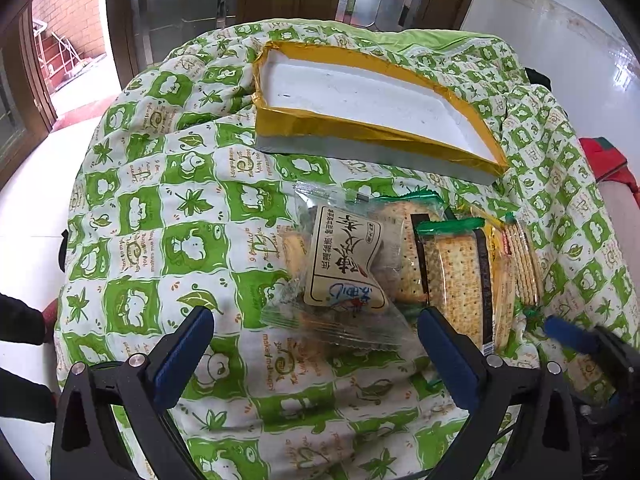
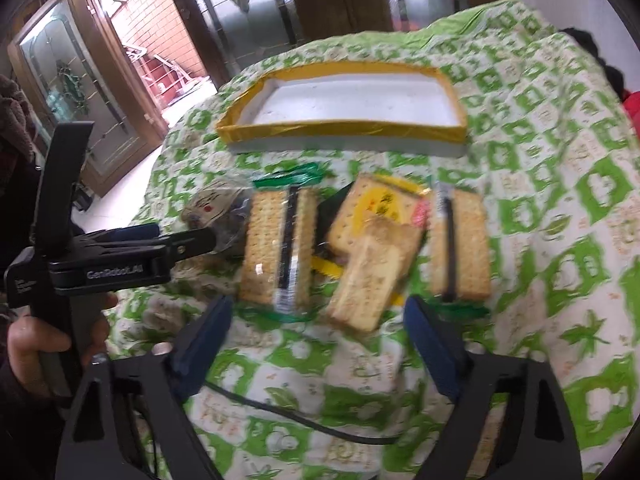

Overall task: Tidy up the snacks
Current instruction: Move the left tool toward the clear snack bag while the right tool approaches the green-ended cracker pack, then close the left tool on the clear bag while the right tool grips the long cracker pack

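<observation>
Several cracker packets lie in a loose heap on the green and white quilt [image 1: 160, 220]. A clear packet with a beige label [image 1: 344, 264] sits just ahead of my left gripper [image 1: 316, 332], whose jaws stand wide open and hold nothing. In the right wrist view, a small packet of pale crackers [image 2: 368, 280] lies tilted on the heap. It is just ahead of my right gripper [image 2: 320, 320], whose pads do not touch it. A long packet with green ends [image 2: 276, 248], a yellow packet [image 2: 380, 208] and another long packet [image 2: 460, 248] surround it.
A shallow white box with a yellow rim [image 1: 360, 126] [image 2: 340, 130] lies empty behind the heap. A hand [image 2: 24, 344] holds the left gripper [image 2: 200, 238] at the left. A black cable [image 2: 280, 412] crosses the quilt near me. Glass doors stand behind, and a red object [image 1: 608, 160] is at the right.
</observation>
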Demonstrator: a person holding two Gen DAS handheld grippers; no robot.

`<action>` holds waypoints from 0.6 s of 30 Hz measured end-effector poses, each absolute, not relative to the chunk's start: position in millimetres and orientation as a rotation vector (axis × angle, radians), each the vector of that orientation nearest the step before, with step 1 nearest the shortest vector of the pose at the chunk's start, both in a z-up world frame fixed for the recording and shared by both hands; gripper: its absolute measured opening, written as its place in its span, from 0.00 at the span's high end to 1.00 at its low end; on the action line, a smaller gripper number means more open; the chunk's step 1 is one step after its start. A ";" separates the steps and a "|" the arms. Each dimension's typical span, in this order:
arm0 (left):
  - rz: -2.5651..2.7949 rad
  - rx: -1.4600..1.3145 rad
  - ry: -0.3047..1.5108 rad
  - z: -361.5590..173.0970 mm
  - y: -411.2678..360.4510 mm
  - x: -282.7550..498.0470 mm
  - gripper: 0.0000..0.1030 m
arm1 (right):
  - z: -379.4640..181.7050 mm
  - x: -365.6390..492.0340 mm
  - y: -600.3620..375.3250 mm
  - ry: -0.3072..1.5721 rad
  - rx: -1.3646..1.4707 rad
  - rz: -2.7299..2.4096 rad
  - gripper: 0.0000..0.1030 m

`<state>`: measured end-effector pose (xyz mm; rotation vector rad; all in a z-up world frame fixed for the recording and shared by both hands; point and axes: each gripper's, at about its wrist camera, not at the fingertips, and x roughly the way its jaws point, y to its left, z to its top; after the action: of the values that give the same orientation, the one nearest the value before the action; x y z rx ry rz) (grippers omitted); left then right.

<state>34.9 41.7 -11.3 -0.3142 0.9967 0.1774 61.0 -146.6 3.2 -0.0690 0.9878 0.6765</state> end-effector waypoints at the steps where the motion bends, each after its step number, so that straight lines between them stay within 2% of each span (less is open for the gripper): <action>1: 0.172 -0.323 0.993 -10.8 42.9 35.8 0.01 | 1.9 61.9 -143.5 1.001 -0.069 0.686 0.29; 5: 0.174 -0.311 0.983 -8.0 43.7 38.5 0.01 | -5.8 67.1 -132.1 1.071 -0.028 0.723 0.30; 14: 0.179 -0.290 0.988 -8.6 48.9 45.5 0.01 | -5.5 70.3 -103.8 1.070 -0.061 0.761 0.35; 15: 0.181 -0.290 0.987 -8.5 49.6 45.0 0.01 | -5.7 70.9 -101.5 1.067 -0.067 0.760 0.38; 16: 0.185 -0.296 0.985 -8.6 51.2 44.6 0.01 | -6.2 71.4 -99.3 1.064 -0.066 0.765 0.46; 18: 0.188 -0.308 0.985 -9.2 53.7 43.5 0.01 | -8.2 73.6 -94.1 1.069 -0.076 0.769 0.49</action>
<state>43.5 53.7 -9.2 -0.3075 0.9846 0.1878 73.6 -94.1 -8.2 -0.0764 1.0691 0.7687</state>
